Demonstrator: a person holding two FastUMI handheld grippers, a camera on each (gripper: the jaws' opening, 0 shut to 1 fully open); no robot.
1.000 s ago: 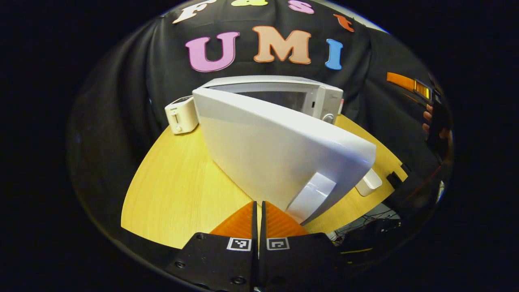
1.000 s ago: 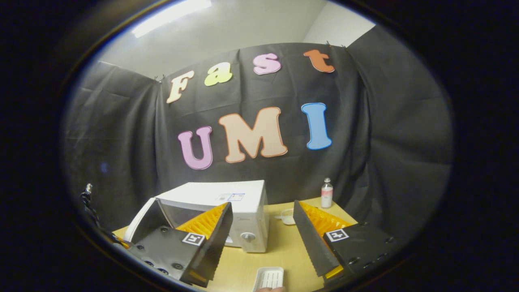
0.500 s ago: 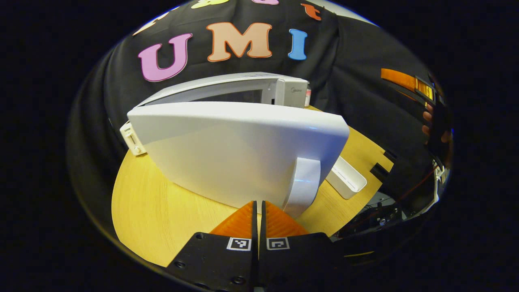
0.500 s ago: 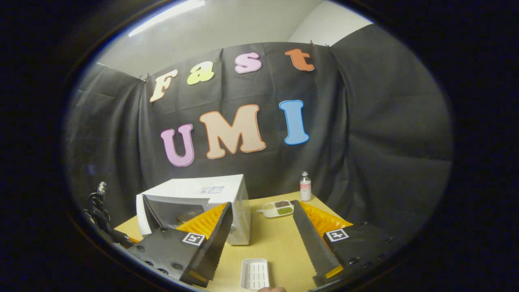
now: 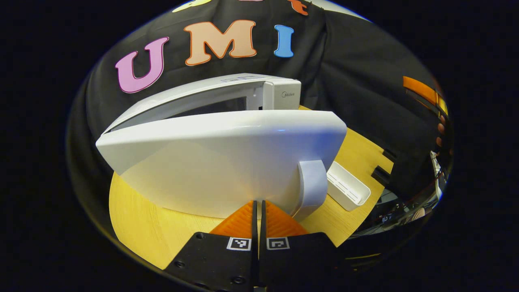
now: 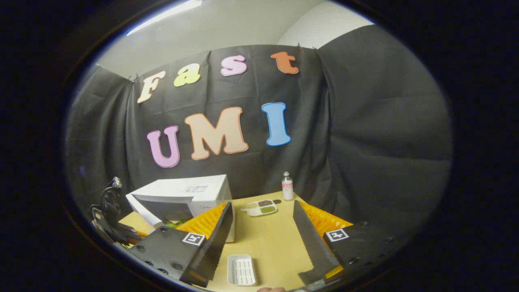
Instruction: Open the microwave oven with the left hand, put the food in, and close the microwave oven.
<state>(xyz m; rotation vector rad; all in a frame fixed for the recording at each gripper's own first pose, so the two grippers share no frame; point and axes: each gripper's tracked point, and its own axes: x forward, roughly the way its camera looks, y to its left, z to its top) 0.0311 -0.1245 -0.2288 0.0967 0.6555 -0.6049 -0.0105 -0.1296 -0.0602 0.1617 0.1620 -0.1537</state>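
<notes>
The white microwave (image 5: 279, 94) stands on the wooden table with its door (image 5: 219, 162) swung wide open. In the left gripper view the door's outer face is close in front, and its handle (image 5: 312, 182) sits just right of my left gripper (image 5: 257, 209), which is shut with nothing between its fingers. In the right gripper view the microwave (image 6: 182, 192) is at the left with its cavity showing. A compartment tray of food (image 6: 261, 207) lies behind it on the table. My right gripper (image 6: 263, 243) hangs open above the table, holding nothing.
A white empty tray (image 6: 242, 269) lies near the table's front edge, also seen as the tray (image 5: 348, 188) right of the door. A small bottle (image 6: 287, 186) stands at the back by the cloth wall. Cables and dark gear (image 6: 107, 211) sit at the table's left.
The microwave door has swung further open, and the left gripper has followed it round. The right gripper's view has shifted so the microwave sits further left and the food tray shows.
</notes>
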